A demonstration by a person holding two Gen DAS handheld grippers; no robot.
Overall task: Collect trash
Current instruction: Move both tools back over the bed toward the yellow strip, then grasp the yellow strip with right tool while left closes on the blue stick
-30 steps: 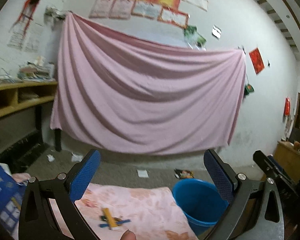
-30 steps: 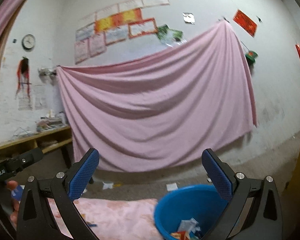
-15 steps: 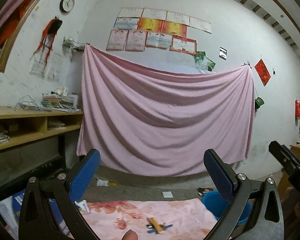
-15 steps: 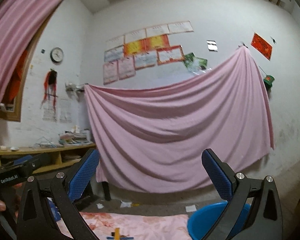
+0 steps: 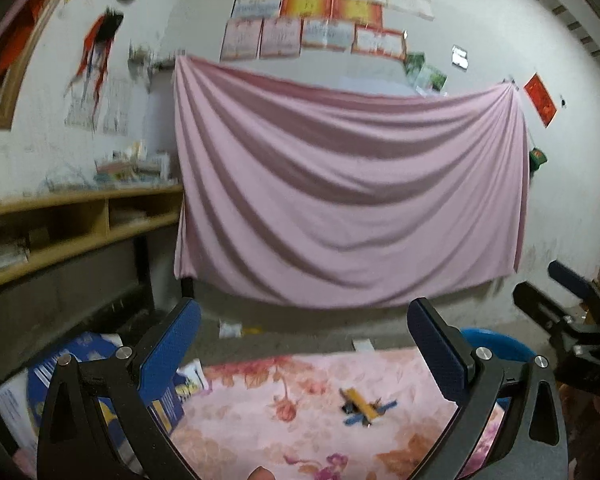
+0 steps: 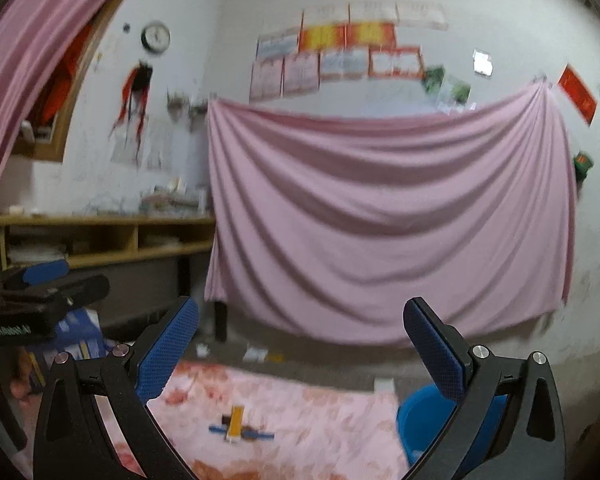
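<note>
Left wrist view shows the left gripper [image 5: 304, 344] with its blue-padded fingers spread wide and nothing between them, held above a floral cloth [image 5: 260, 408]. On that cloth lies the litter [image 5: 364, 406], a small yellow piece crossed over a blue strip with something dark beside it, sitting below and a little toward the right finger. From the right wrist view the right gripper [image 6: 300, 344], also spread wide and empty, has the same litter [image 6: 238, 430] below and toward its left finger, the yellow piece running roughly away from the camera and the blue strip across. Neither gripper is clearly nearer, though the litter sits closer to centre for the left. The blue bucket [image 6: 416, 412] stands just beyond the cloth's right edge, partly hidden behind a finger in both views. Motion blur makes the litter hard to identify.
</note>
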